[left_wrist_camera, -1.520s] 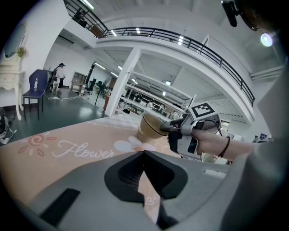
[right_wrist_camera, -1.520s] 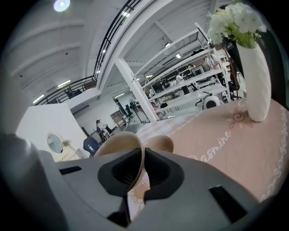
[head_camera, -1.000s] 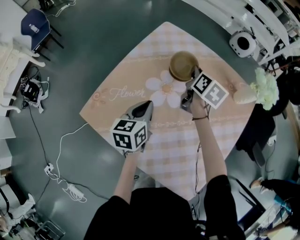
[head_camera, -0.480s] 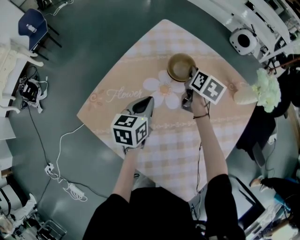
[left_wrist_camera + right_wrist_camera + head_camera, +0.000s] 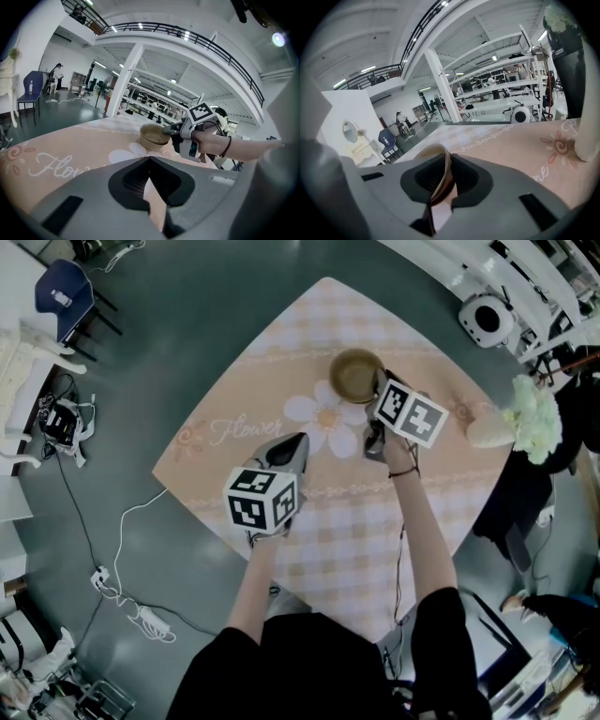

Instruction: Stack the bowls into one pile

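Near the bench's [image 5: 328, 540] far corner, right tool [image 5: 440, 180] pinches the bowl [image 5: 354, 374] by its rim; that thin grip could let it tip. Left tool [image 5: 149, 185] closed, empty.

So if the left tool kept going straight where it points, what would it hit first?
Probably the bowl, which the right tool holds by its rim; depth is hard to judge.

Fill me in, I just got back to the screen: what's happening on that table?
A person is working two handheld tools over a pink checked tablecloth. The right tool is clamped on the rim of a tan round bowl beside the white flower print. The left tool is shut with nothing in it, apart from the bowl and nearer the person. I cannot tell whether other bowls are nested inside.
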Motion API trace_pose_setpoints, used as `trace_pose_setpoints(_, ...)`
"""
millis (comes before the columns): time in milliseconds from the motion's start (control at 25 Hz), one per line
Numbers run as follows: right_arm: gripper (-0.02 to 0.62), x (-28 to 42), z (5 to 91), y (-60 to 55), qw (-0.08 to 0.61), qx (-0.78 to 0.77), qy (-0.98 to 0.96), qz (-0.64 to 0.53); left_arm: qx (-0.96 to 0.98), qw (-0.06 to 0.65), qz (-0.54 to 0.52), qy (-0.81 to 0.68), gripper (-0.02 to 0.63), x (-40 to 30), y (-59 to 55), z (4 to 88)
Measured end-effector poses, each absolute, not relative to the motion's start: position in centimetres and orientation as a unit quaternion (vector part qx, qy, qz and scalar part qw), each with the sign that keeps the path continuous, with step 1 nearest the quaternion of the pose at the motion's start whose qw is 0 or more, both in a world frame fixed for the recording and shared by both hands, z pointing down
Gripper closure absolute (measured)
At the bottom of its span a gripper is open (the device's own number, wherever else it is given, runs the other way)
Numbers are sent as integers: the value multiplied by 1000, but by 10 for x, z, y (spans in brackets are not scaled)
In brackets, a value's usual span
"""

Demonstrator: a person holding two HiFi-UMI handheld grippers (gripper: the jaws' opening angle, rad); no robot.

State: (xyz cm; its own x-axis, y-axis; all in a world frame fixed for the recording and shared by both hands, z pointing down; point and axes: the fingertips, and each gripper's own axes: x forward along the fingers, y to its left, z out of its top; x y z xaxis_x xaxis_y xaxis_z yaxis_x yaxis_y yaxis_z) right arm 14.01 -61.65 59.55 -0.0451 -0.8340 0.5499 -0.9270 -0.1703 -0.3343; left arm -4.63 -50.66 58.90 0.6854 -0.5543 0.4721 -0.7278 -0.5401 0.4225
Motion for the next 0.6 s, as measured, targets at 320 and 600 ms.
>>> trace_pose_setpoints(320, 465, 142, 585, -614, 58, 690, -650, 313, 868, 299, 142, -371, 609, -46, -503, 583)
trace_pose_setpoints(600, 544, 131, 561, -597, 15, 657, -692, 297, 874, 266, 131, -385, 609, -55, -501, 563)
